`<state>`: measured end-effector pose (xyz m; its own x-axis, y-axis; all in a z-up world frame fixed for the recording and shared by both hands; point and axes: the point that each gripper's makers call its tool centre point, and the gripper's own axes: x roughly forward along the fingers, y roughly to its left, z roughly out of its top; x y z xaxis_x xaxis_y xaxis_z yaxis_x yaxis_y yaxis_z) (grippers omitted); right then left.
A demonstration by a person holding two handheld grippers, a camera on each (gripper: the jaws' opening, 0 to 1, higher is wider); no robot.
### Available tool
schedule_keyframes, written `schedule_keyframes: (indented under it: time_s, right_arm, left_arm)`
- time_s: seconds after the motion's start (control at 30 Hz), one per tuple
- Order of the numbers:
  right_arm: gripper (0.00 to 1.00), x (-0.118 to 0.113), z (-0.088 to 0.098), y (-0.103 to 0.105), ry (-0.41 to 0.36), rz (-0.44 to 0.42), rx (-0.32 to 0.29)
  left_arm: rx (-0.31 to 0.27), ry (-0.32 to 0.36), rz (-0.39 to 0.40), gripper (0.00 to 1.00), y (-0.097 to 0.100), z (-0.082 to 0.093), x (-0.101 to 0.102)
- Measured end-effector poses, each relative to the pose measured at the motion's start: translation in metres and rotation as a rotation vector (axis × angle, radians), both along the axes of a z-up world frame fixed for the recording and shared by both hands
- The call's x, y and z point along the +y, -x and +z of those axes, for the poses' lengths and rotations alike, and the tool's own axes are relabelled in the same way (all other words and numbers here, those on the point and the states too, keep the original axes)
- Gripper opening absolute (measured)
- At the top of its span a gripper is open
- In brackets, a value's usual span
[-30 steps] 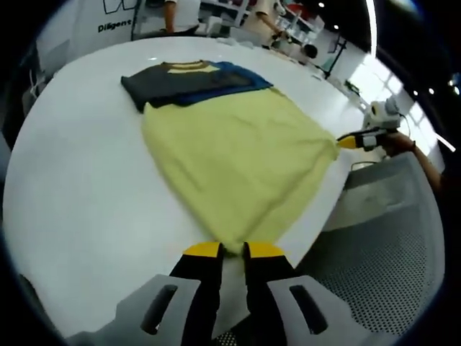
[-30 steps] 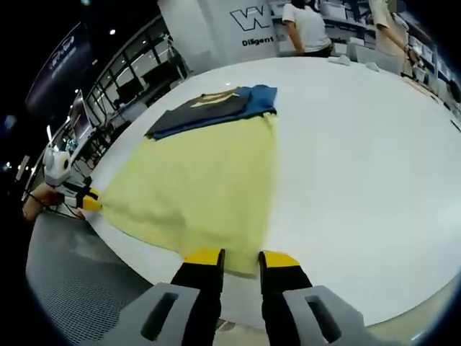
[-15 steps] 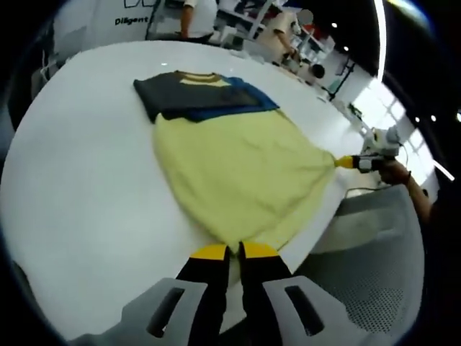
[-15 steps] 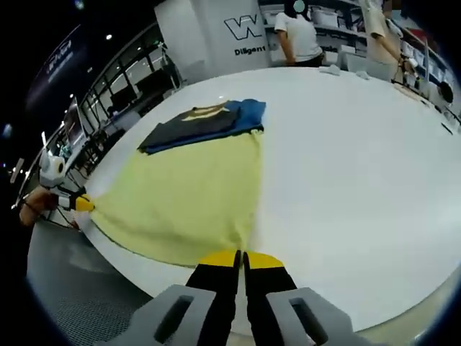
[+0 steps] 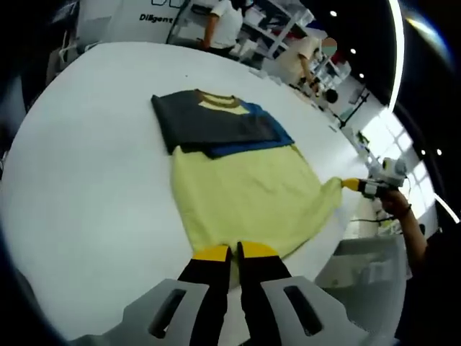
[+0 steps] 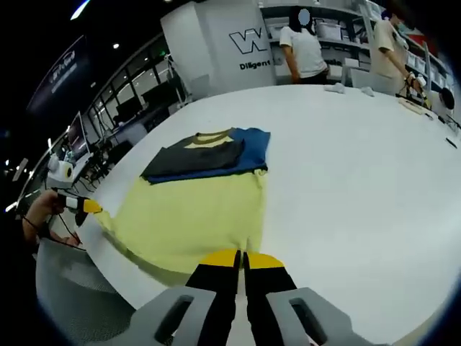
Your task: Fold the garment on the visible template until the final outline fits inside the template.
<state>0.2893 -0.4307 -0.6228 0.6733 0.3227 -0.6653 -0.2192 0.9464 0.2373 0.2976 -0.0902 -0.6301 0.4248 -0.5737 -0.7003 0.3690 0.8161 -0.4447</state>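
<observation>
Yellow garment (image 5: 245, 198) lies mid-frame on the white table (image 5: 86, 144), its near hem at the table edge, broad bare surface all around. Left gripper (image 5: 235, 251) and right gripper (image 6: 241, 258) each clamp one hem corner. Beyond the garment lies one dark-and-blue folded shirt (image 6: 205, 153). Two people stand upper right in the right gripper view.

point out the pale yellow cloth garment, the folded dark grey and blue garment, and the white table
pale yellow cloth garment (image 5: 245, 194), left gripper view, middle of its spread fabric
folded dark grey and blue garment (image 6: 205, 155), right gripper view, dark grey top layer
white table (image 6: 360, 166), right gripper view, bare surface
</observation>
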Motion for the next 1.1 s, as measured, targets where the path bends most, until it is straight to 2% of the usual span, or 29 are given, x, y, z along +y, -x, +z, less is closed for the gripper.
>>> schedule_keyframes:
  time_s: [0.13,0.33,0.57,0.77,0.97,1.1]
  right_arm:
    - [0.00,0.000,-0.004,-0.012,-0.006,-0.009,0.009]
    - [0.00,0.000,-0.012,-0.029,-0.042,-0.028,0.026]
    - [0.00,-0.002,-0.022,-0.039,-0.059,-0.054,0.065]
    - [0.00,-0.004,-0.028,-0.036,-0.056,-0.054,0.082]
    - [0.00,-0.004,-0.029,-0.032,-0.058,-0.055,0.085]
    - [0.00,-0.004,-0.026,-0.031,-0.061,-0.056,0.080]
  left_arm:
    - [0.016,-0.013,0.043,0.00,-0.016,-0.005,0.002]
    - [0.038,-0.066,0.048,0.00,-0.028,-0.017,0.002]
    - [0.042,-0.080,0.068,0.01,-0.039,-0.023,0.000]
    - [0.025,-0.094,0.014,0.02,-0.035,-0.023,-0.001]
    - [0.002,-0.092,-0.039,0.06,-0.026,-0.016,-0.002]
    - [0.015,-0.092,-0.078,0.06,-0.019,-0.017,-0.002]
